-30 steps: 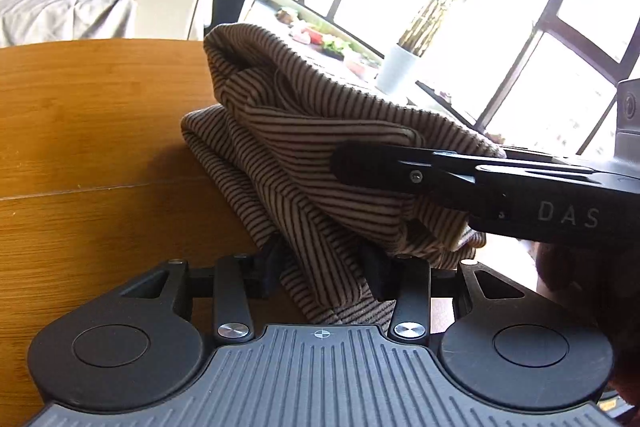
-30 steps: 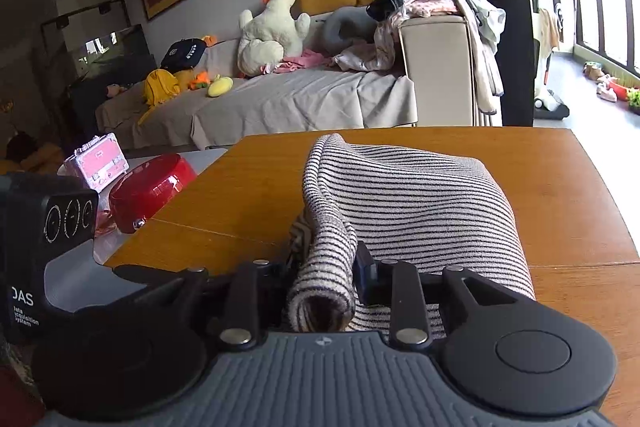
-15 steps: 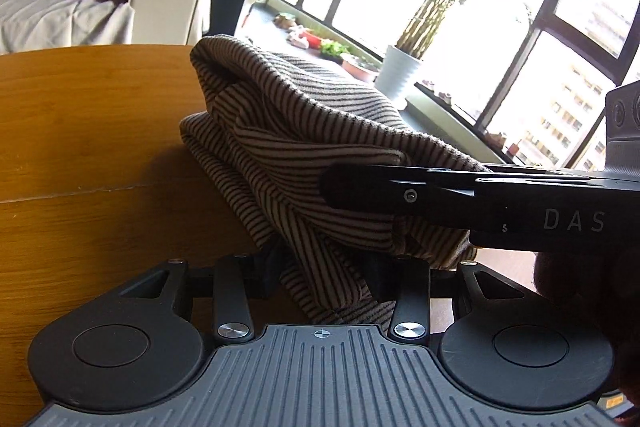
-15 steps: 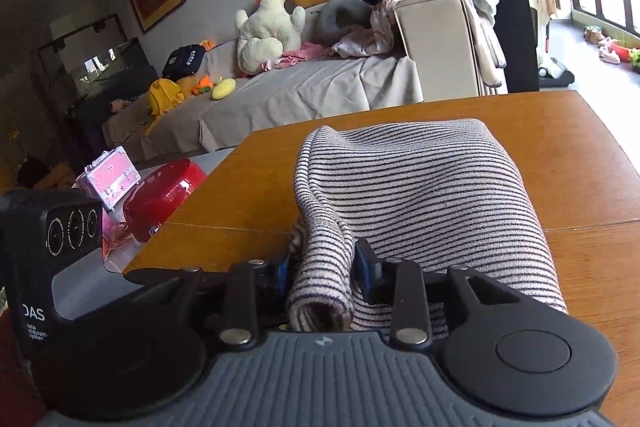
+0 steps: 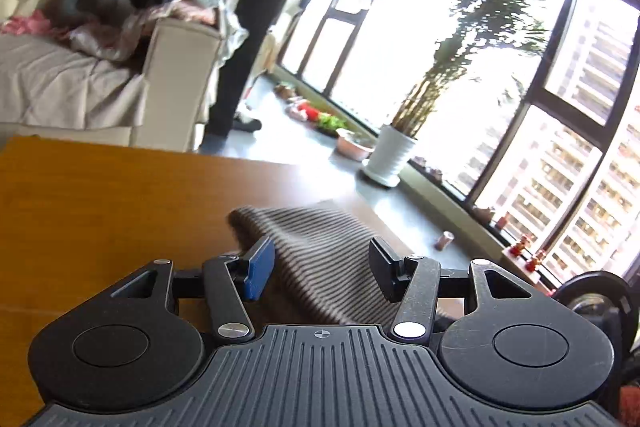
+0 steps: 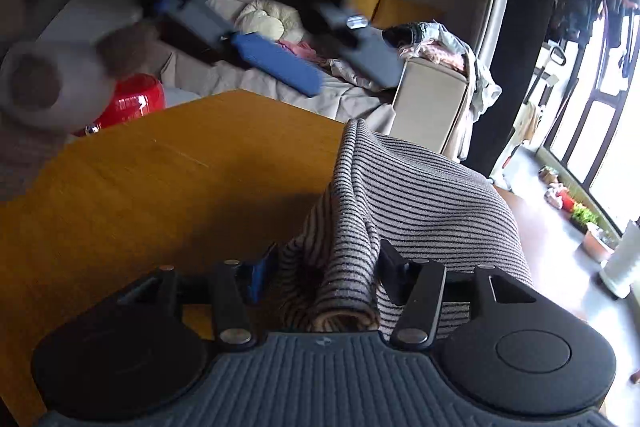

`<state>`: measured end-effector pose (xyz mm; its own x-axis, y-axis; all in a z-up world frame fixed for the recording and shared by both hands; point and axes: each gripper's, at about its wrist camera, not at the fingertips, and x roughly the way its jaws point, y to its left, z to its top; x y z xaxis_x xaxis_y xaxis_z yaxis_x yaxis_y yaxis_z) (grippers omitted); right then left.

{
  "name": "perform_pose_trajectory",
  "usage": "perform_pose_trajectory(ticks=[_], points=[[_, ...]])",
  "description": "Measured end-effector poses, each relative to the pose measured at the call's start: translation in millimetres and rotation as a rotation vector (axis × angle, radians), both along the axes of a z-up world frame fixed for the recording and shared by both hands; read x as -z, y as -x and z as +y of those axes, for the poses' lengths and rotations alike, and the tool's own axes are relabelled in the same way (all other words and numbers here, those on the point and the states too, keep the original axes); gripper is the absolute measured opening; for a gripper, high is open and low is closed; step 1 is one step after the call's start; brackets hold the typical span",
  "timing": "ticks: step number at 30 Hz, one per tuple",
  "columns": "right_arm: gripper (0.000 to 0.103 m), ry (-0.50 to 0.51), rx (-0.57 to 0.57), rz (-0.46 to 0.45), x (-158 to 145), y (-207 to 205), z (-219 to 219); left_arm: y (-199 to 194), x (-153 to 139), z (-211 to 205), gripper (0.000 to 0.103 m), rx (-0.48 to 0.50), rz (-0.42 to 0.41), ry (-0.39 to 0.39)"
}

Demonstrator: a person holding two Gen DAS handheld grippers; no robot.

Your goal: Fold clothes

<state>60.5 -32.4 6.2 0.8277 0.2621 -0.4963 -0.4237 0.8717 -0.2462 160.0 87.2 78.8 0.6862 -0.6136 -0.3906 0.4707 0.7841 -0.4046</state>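
Note:
A folded grey-and-black striped garment lies on the wooden table. My right gripper is low at its near edge. Its jaws are opening, with a rolled fold of the cloth still between them and the pads no longer squeezing it. In the left wrist view my left gripper hangs above the garment, jaws opening and nothing between them. The left gripper also shows, blurred, high in the right wrist view, its blue pads apart.
A red container stands past the table's far left edge. Behind it is a sofa piled with clothes and soft toys. A white plant pot sits on the floor by the windows. The garment lies near the table's right edge.
Both grippers were shut on the striped cloth and have let go. The left gripper has risen off the garment. The right gripper has rolled and shifted sideways, so its view is tilted.

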Motion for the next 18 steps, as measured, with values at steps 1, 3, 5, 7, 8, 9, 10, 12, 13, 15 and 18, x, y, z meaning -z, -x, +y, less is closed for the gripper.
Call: perform_pose_trajectory(ticks=[1, 3, 5, 7, 8, 9, 10, 12, 13, 15, 18], points=[[0.056, 0.016, -0.001, -0.005, 0, 1, 2, -7, 0, -11, 0.057, 0.035, 0.004, 0.007], [0.059, 0.025, -0.009, -0.002, -2, 2, 2, -22, 11, -35, 0.057, 0.078, 0.057, -0.011], [0.06, -0.036, -0.019, 0.034, -13, 2, -14, -34, 29, -46, 0.054, 0.069, 0.104, -0.067], [0.069, -0.15, -0.007, 0.087, -28, 2, -43, -39, 44, -47, 0.043, 0.059, 0.116, -0.1], [0.079, -0.197, 0.013, 0.099, -35, 2, -59, -40, 50, -44, 0.042, 0.058, 0.114, -0.104], [0.082, -0.244, 0.034, 0.111, -41, 1, -76, -37, 51, -42, 0.042, 0.061, 0.111, -0.097], [0.084, -0.281, 0.055, 0.125, -46, -2, -90, -35, 51, -40, 0.042, 0.06, 0.113, -0.094], [0.085, -0.388, 0.105, 0.174, -47, -15, -119, -30, 52, -40, 0.042, 0.06, 0.103, -0.107], [0.087, -0.442, 0.13, 0.198, -47, -22, -134, -27, 52, -40, 0.042, 0.061, 0.094, -0.119], [0.089, -0.513, 0.168, 0.254, -31, -35, -145, -22, 55, -42, 0.042, 0.063, 0.069, -0.151], [0.093, -0.615, 0.209, 0.362, 0, -53, -157, -11, 56, -41, 0.042, 0.063, 0.049, -0.175]])
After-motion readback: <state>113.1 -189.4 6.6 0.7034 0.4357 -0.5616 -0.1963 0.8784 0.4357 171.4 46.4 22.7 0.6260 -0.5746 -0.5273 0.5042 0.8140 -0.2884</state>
